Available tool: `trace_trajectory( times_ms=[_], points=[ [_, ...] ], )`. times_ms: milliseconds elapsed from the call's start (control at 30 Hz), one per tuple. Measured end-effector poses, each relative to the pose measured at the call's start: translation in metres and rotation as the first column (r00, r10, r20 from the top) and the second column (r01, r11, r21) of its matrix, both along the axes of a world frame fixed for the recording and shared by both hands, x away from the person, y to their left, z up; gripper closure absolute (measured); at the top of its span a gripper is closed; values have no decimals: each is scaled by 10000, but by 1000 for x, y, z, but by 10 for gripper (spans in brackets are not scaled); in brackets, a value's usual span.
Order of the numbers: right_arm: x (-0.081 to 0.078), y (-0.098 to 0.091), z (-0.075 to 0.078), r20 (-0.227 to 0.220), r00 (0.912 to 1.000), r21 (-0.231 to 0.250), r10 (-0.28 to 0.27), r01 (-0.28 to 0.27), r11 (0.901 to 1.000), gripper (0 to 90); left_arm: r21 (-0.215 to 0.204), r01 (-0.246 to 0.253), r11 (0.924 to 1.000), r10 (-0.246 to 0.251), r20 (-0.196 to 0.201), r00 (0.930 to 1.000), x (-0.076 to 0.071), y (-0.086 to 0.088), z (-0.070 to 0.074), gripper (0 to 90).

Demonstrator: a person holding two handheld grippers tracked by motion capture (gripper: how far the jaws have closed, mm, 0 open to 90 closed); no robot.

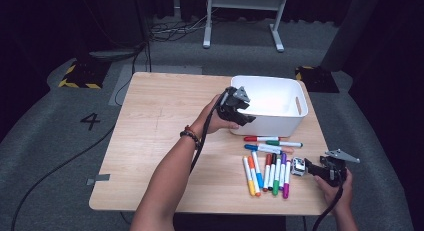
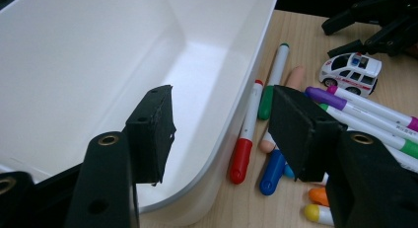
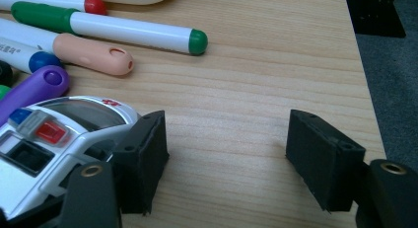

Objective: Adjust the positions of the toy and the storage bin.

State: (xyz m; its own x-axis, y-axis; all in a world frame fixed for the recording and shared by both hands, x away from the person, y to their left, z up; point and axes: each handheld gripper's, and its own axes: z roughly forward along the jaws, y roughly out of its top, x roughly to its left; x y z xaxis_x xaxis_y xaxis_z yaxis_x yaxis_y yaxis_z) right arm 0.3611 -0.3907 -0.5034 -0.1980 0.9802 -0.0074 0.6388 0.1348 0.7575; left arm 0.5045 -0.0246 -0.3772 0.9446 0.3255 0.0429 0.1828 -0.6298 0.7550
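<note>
The left gripper point(image 1: 239, 107) hangs at the near wall of the white bin point(image 1: 295, 122), jaws about half apart and straddling that wall, one inside, one outside; the pads don't press it and nothing is between them but the rim point(image 2: 224, 134). It looks like a grab on the bin wall, so the jaws should drop lower over the rim before closing, square to it, or the thin plastic may slip out. The markers point(image 1: 267, 173) lie on the counter point(image 1: 155, 141) just beside the bin (the red one point(image 2: 246, 139) nearly touches it), so any drag should go slowly. The right gripper point(image 1: 314, 169) rests at the counter's near right corner, jaws wide and empty, its left jaw against the toy car point(image 3: 54, 139).
</note>
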Motion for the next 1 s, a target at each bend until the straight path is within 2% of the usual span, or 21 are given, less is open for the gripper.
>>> trace_trajectory(
  times_ms=[33,133,200,233,300,333,433,500,600,733,833,1000],
  points=[
    [0,0,0,1,10000,0,5,-5,10000,323,166,127,9998,-129,178,9998,2,0,-1,488],
    [0,0,0,2,10000,7,19,-19,10000,323,264,100,9996,-104,131,9999,5,-3,-3,541],
    [0,0,0,-4,10000,6,22,-22,10000,323,332,108,9994,-104,-122,9999,8,-3,-5,551],
    [0,0,0,-4,10000,4,28,-28,10000,323,568,367,9977,-357,-187,9992,11,-3,-6,572],
    [0,0,0,0,10000,4,32,-32,10000,324,778,436,9960,-413,-311,9987,11,-5,-10,617],
    [0,0,0,-1,10000,-2,37,-37,10000,324,794,486,9957,-474,-167,9987,11,-5,-10,627],
    [0,0,0,-3,10000,7,40,-40,10000,325,854,621,9944,-607,-192,9980,10,-3,-7,680],
    [0,0,0,2,10000,0,47,-47,10000,325,799,540,9953,-543,19,9985,9,0,-6,693],
    [0,0,0,6,10000,-3,53,-53,10000,325,833,424,9956,-423,-30,9991,6,5,-4,699],
    [0,0,0,4,10000,-1,49,-49,10000,325,898,401,9952,-409,69,9991,3,12,-4,712],
    [0,0,0,0,10000,2,44,-44,10000,325,1031,190,9945,-208,166,9996,-3,16,-4,728],
    [0,0,0,6,10000,-4,50,-50,10000,325,1169,247,9928,-286,315,9991,-12,23,-4,754]
  ],
)
